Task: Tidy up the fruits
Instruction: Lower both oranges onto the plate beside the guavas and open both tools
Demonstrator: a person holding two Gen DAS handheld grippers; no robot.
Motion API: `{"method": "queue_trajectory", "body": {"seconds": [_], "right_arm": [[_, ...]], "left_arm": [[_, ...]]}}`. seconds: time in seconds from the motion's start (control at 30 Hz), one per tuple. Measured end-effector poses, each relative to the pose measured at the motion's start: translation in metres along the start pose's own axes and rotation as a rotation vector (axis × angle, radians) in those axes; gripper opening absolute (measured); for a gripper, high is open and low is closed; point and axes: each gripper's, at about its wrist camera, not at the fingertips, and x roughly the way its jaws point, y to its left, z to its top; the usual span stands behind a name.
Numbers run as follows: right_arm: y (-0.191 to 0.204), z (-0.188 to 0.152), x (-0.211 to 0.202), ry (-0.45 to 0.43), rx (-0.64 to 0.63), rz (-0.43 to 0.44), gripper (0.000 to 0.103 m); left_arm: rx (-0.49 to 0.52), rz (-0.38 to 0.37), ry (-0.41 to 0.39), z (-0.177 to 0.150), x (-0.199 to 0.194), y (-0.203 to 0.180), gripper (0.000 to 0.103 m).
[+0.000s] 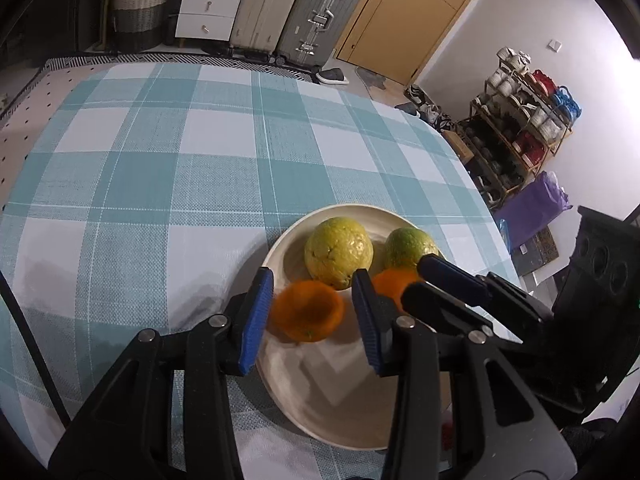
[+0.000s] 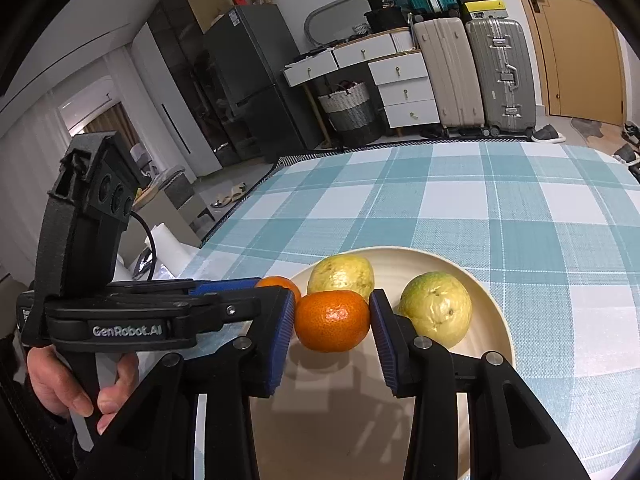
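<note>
— Checking left gripper (image 1: 312,284): state and contents?
— Jaws stand apart. Left orange (image 1: 307,312) sits between the blue ribbed pads (image 1: 254,320) with a gap showing on each side, so the pads do not press it. This fruit is blurred in the left wrist view; it is round with a dimpled rind. It is over the near-left part of the plate (image 1: 320,392).

— Right gripper (image 2: 331,298)?
— Closed on right orange (image 2: 332,320). Both pads touch its flanks. The rind is glossy and finely pitted, and the shape is a slightly flattened sphere. It is over the plate, with its shadow on the plate surface below.

— Plate specification?
— Round, shallow, cream, smooth matt surface, low raised rim. It rests on the tabletop (image 1: 160,168), which is covered by a woven cloth in teal and white checks.

— Other contents?
— Two larger lumpy fruits at the far side of the plate: yellow fruit (image 1: 338,252), bumpy and speckled, and green fruit (image 1: 410,246), rounder and greener at the top. Yellow fruit lies just behind left orange; green fruit lies just beside the right gripper's outer finger.

— Gripper construction?
— Black rigid plastic arms with metal pivot pins. A hand (image 2: 68,384) grasps the left gripper's handle.
</note>
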Motion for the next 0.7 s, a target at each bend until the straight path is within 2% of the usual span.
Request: {"method": "queue_trajectory", "body": {"seconds": [0.33,0.47,0.6,0.7], "right_arm": [[-0.002,-0.003,-0.033,-0.081,-0.006,-0.026,0.058],[-0.002,-0.010,-0.050,-0.093,-0.004,-0.038,0.062],[-0.002,-0.021,-0.064,-0.096,0.010,-0.052,0.071],[-0.002,-0.030,-0.074,-0.093,0.018,-0.067,0.072]], "left_arm": [[-0.006,0.014,-0.032,-0.010,-0.025,-0.005,0.049],[0.006,0.041,-0.046,-0.021,-0.039,-0.011,0.050],[0.015,0.087,-0.055,-0.035,-0.049,-0.018,0.059],[0.029,0.119,-0.058,-0.047,-0.056,-0.024,0.059]]}}
